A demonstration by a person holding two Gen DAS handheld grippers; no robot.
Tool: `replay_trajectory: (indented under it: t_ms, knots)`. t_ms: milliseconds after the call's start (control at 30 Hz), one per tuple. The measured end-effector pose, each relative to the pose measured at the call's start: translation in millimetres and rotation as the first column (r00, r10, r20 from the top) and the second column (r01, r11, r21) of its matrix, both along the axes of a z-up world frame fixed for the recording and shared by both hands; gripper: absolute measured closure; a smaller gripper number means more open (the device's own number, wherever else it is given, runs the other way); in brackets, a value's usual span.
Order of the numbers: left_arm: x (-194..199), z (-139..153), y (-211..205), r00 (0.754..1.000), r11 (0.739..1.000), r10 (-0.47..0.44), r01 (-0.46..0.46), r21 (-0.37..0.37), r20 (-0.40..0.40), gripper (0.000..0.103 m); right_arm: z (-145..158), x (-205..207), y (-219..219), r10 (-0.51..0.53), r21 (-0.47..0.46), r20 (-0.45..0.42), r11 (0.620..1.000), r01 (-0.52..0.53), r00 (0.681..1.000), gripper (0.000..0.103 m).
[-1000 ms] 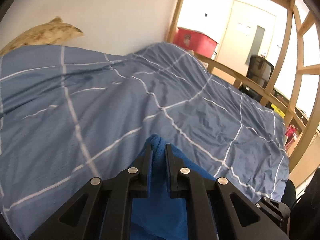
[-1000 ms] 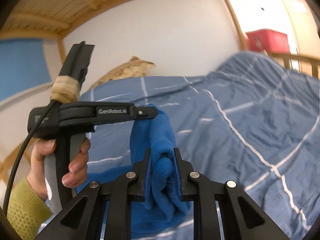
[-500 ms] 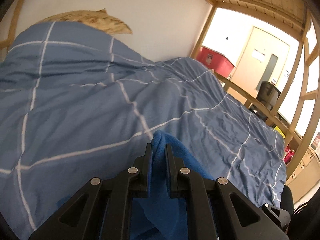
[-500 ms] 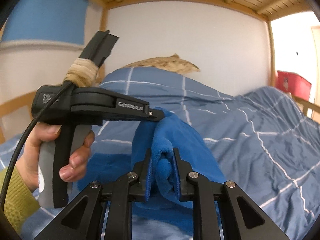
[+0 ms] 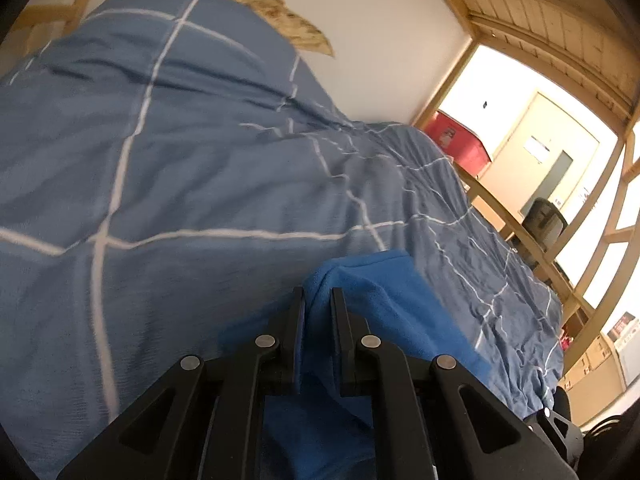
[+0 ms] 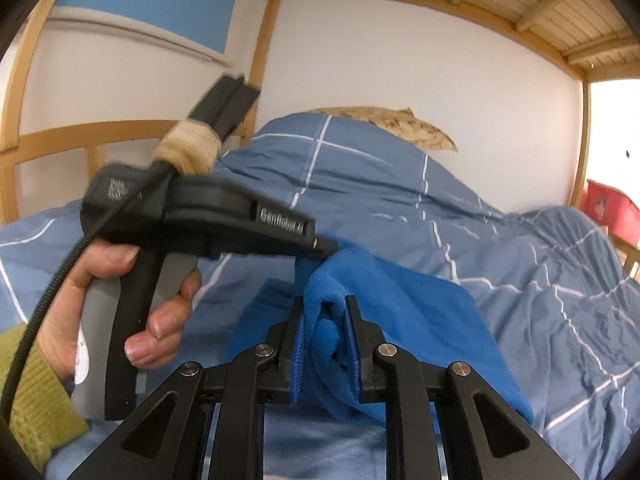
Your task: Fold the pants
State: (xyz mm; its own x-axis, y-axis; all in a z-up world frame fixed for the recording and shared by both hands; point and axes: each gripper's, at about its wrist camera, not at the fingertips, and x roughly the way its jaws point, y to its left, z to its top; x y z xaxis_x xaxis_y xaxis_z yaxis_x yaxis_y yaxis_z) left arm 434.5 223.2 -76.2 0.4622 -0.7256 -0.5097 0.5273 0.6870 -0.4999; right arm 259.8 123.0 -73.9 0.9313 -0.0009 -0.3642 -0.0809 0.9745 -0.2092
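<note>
Blue fleece pants (image 6: pixel 400 304) are pinched by left claw (image 5: pixel 318 300) and right claw (image 6: pixel 326 312) (over the bed (image 5: pixel 160 200)).

Pants (image 6: pixel 400 304) lower, nearer duvet (image 6: pixel 540 280)

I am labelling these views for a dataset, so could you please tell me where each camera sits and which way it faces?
Left wrist: on the left gripper, looking along its fingers over the duvet toward a bright doorway; only its own fingers show.
Right wrist: on the right gripper, facing the white wall; the left hand, a green sleeve and the left gripper show.
Shared: pants clamped in both grippers, duvet, pillow, red bin.
</note>
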Motion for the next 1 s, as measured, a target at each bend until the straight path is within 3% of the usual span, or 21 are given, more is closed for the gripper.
replay_trajectory:
  t_ms: [100,233,467,533,567,633,700,767,833,900,933,1000]
  knots:
    - [2.9,-9.2,3.2,1.0,1.0,0.014,-0.014,-0.017,-0.003,0.091,-6.7,3.2,19.9,0.036,-0.041,-0.022,0.998,-0.036,0.999,0.08]
    - [1.1,-1.6,-1.8,0.998,1.0,-0.025,0.025,0.011,0.064,0.09,-11.7,-5.0,26.2,0.101,-0.036,-0.004,0.994,-0.101,0.995,0.081]
    - [-2.0,10.8,-8.1,0.987,0.994,-0.059,0.044,0.101,0.148,0.087,-21.1,4.2,11.4,0.197,0.119,-0.126,0.976,-0.182,0.972,0.083]
    - [-8.3,17.2,-0.4,0.982,0.991,-0.015,-0.01,0.132,0.189,0.076,-26.4,5.9,11.7,0.219,0.139,-0.163,0.97,-0.197,0.962,0.083]
    - [-13.8,23.2,9.0,0.977,0.987,0.054,-0.084,0.136,0.209,0.057,-28.7,5.8,13.7,0.236,0.142,-0.186,0.967,-0.211,0.954,0.083]
    - [-25.0,33.9,23.2,0.966,0.98,0.139,-0.166,0.111,0.216,0.037,-29.1,2.4,13.9,0.235,0.147,-0.191,0.967,-0.209,0.953,0.083]
    - [-35.4,45.5,30.4,0.96,0.97,0.184,-0.212,0.118,0.21,0.038,-22.6,-1.7,4.9,0.227,0.179,-0.165,0.964,-0.198,0.96,0.078]
    - [-51.2,62.2,26.6,0.948,0.947,0.233,-0.272,0.169,0.219,0.036,-12.5,-9.4,-8.3,0.218,0.228,-0.143,0.956,-0.182,0.965,0.064]
    - [-62.4,73.9,20.7,0.941,0.925,0.264,-0.309,0.22,0.214,0.036,-1.0,-16.6,-19.7,0.219,0.26,-0.123,0.949,-0.181,0.968,0.059]
    - [-76.8,84.7,15.3,0.927,0.894,0.319,-0.363,0.262,0.196,0.036,13.3,-23.1,-28.5,0.218,0.246,-0.1,0.951,-0.188,0.971,0.055]
    - [-88.6,91.1,13.2,0.919,0.885,0.344,-0.386,0.261,0.192,0.036,20.5,-26.5,-32.3,0.226,0.224,-0.088,0.954,-0.201,0.97,0.049]
    - [-105.5,97.9,11.0,0.909,0.876,0.377,-0.413,0.248,0.179,0.036,41.1,-30.7,-45.3,0.282,0.178,-0.062,0.947,-0.267,0.957,0.048]
